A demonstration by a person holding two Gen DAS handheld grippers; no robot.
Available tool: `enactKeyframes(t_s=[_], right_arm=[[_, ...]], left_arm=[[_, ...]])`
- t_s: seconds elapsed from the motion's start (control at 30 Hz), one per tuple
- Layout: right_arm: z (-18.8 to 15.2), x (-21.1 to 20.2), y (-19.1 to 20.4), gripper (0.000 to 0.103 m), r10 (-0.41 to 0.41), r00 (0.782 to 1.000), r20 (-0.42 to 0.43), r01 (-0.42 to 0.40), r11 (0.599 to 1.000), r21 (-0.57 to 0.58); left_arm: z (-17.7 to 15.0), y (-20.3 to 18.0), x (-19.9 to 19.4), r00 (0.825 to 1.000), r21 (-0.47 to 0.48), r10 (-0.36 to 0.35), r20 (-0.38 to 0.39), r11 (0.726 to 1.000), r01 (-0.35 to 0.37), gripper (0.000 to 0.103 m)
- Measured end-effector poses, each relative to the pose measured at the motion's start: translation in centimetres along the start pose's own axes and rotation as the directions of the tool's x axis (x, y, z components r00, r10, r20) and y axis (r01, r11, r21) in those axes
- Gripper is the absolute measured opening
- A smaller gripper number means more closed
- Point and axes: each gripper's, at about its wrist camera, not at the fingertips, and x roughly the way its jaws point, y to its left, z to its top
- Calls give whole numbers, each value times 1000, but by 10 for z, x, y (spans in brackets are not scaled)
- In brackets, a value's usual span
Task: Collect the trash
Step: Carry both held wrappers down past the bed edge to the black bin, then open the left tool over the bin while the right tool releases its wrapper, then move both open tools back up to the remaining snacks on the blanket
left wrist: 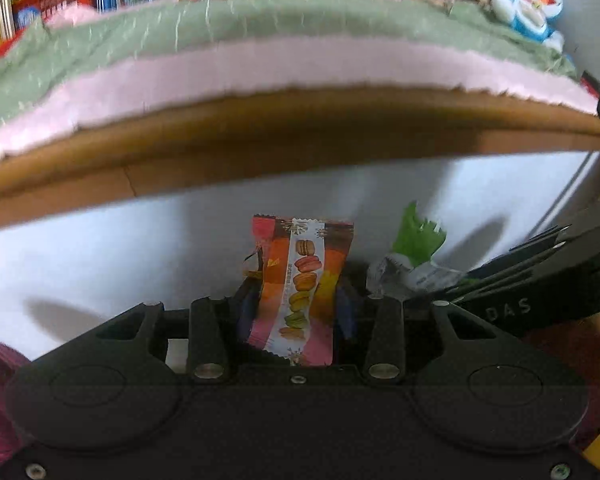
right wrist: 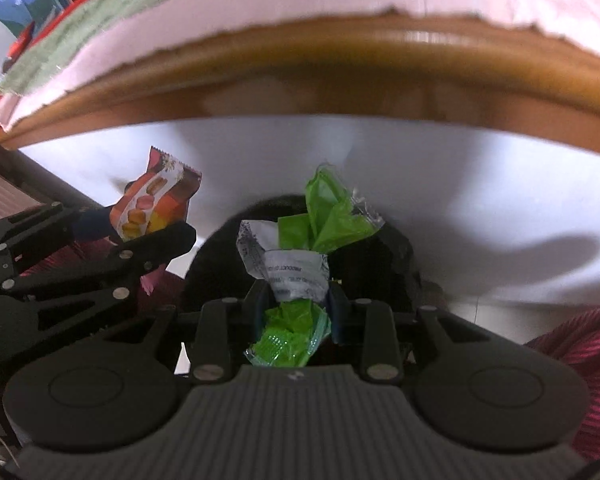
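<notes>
Item 1: macaron wrapper (left wrist: pixel 300 288). Orange/pink snack pkt w/ printed macarons. Pinched btwn the jaws of the left gripper (left wrist: pixel 296 308); jaws pressed onto its lower half, blue pads either side. Long axis runs straight out along the fingers; sealed top edge sticks out past the tips. Off the floor, carried.

Item 2: green wrapper (right wrist: pixel 320 220). Crumpled green film w/ a white printed band. Pinched at the waist by the right gripper (right wrist: pixel 296 304); jaws closed on the white band, green tuft fanning out ahead of the tips, more green bunched behind them toward the body. Long axis also along the fingers.

Item 3: black bin (right wrist: pixel 392 256), prob. bag-lined; dark round opening. Seen from the right wrist it lies directly ahead of and below the right jaws, green wrapper hanging over it. Contents not readable.

Key relation: right gripper is the nearer one, its load already over the opening. Left gripper sits just beside it on its left side, tips angled inward toward the same opening, macaron wrapper short of the rim or at it; can't tell which.

Surroundings: white floor (left wrist: pixel 100 248) ahead of both jaws, wooden bed frame (left wrist: pixel 300 120) beyond, pink and green bedding on top.

Judgement: both pcs collected; release over bin looks next, right first.
</notes>
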Motion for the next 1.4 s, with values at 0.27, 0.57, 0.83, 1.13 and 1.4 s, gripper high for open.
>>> enactKeyframes(t_s=[0.27, 0.57, 0.83, 1.13, 1.4], right_arm=[[-1, 25, -11, 36, -7, 999, -50, 8, 1000, 26], [1, 26, -11, 55, -4, 998, -59, 6, 999, 33], [3, 18, -12, 60, -5, 999, -53, 7, 999, 38], [2, 9, -14, 63, -6, 999, -41, 8, 999, 43], [2, -3, -16, 65, -8, 1000, -17, 9, 999, 43]], left_arm=[[-9, 9, 33, 995, -37, 8, -97, 999, -12, 39], [-8, 9, 46, 991, -39, 10, -135, 999, -15, 43], [-6, 8, 50, 988, -38, 24, -151, 999, -30, 73], [-6, 8, 45, 990, -32, 19, -141, 999, -24, 78], [-2, 9, 31, 994, -28, 15, -111, 999, -18, 79]])
